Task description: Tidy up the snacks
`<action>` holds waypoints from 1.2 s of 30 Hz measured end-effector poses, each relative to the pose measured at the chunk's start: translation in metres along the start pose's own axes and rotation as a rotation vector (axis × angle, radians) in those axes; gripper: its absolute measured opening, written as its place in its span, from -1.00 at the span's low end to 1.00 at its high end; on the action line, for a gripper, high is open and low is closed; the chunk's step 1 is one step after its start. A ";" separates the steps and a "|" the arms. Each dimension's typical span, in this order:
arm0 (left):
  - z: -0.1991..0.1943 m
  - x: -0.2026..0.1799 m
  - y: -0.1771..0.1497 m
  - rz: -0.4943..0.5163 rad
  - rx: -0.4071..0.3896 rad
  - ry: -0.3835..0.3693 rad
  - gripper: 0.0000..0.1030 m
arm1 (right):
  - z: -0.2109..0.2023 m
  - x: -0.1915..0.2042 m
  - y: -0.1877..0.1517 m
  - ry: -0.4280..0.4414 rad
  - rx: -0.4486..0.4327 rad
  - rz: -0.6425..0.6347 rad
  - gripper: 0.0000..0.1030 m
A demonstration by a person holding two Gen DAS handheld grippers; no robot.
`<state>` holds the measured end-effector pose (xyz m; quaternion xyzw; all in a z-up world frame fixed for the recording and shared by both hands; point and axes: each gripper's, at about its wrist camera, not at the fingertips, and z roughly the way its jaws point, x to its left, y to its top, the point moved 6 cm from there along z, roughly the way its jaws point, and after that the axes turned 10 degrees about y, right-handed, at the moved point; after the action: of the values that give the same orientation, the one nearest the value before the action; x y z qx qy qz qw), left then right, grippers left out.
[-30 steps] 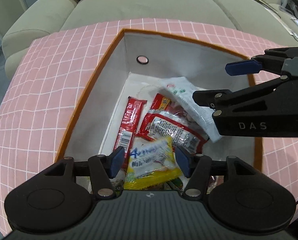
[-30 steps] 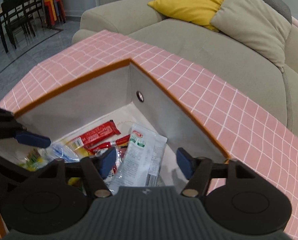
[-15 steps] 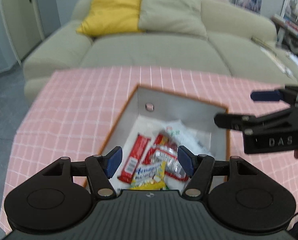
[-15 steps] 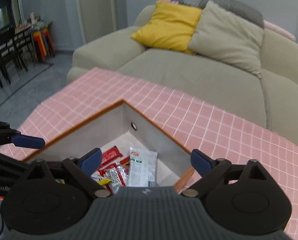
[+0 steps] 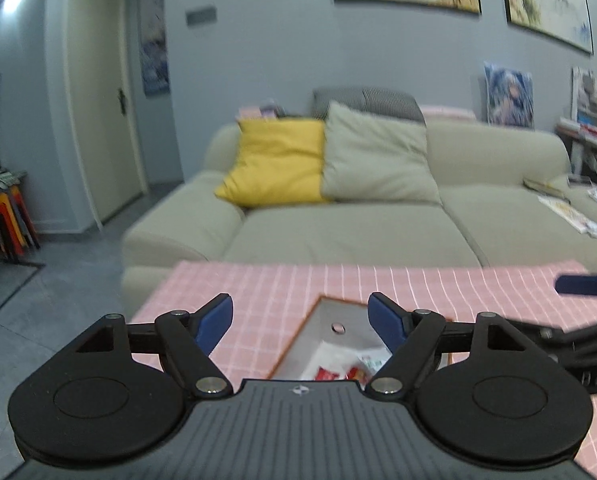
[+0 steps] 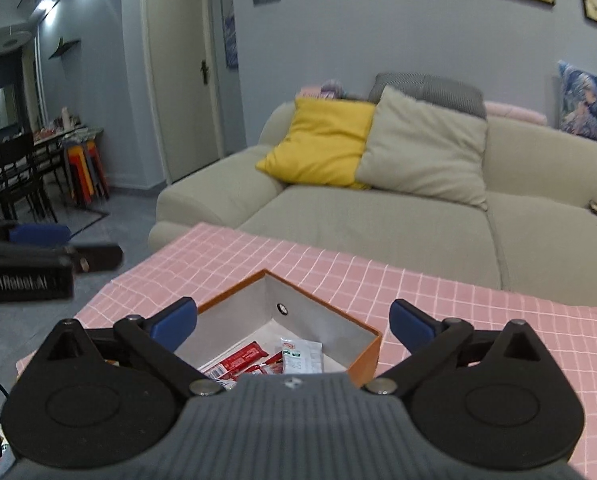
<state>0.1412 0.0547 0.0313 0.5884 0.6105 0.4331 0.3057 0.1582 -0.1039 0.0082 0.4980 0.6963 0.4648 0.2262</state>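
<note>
Your left gripper (image 5: 300,318) and right gripper (image 6: 292,320) both hang above the box (image 6: 368,354), apart from it. Each has just been opening its jaws, which now stand wide with nothing between them. The box, orange outside and grey inside, sits on the pink checked cloth (image 6: 458,312). The snacks lie on the box floor: red packets (image 6: 242,360) beside a white packet (image 6: 302,356), near the corner with the round eyelet (image 6: 283,309). Beyond the box stands the sofa (image 6: 378,220), bearing a yellow cushion (image 6: 318,140) and a beige one (image 6: 422,148).
</note>
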 end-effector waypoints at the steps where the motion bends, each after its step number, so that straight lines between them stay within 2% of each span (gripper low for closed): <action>1: -0.006 0.001 0.000 -0.007 -0.015 0.006 0.83 | -0.007 0.002 -0.003 -0.015 -0.017 -0.004 0.93; 4: -0.018 0.001 -0.001 0.003 -0.036 0.013 0.84 | -0.024 0.009 -0.013 -0.061 -0.049 -0.021 0.93; 8: -0.030 0.000 -0.010 -0.002 -0.033 0.026 0.85 | -0.037 0.019 -0.028 -0.089 -0.039 -0.042 0.93; 13: -0.036 0.003 -0.036 -0.046 0.036 0.012 0.86 | -0.047 0.021 -0.051 -0.086 0.011 -0.009 0.93; 17: -0.036 0.010 -0.053 -0.071 0.054 0.048 0.86 | -0.054 0.018 -0.068 -0.083 0.015 0.034 0.93; 19: -0.034 0.011 -0.059 -0.087 0.062 0.045 0.96 | -0.055 0.017 -0.075 -0.098 0.016 0.053 0.93; 22: -0.025 0.011 -0.071 -0.106 0.105 0.029 1.00 | -0.051 0.016 -0.082 -0.110 0.037 0.058 0.93; 26: -0.019 0.004 -0.086 -0.109 0.150 0.019 1.00 | -0.042 0.020 -0.090 -0.085 0.064 0.043 0.93; 32: -0.013 -0.007 -0.100 -0.050 0.177 0.067 1.00 | -0.029 0.026 -0.101 -0.091 0.112 -0.016 0.93; 36: -0.013 -0.008 -0.103 -0.062 0.194 0.063 1.00 | -0.025 0.024 -0.103 -0.090 0.121 -0.012 0.93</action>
<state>0.0839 0.0516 -0.0559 0.5821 0.6768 0.3806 0.2412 0.0790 -0.0998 -0.0668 0.5269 0.7154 0.3973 0.2297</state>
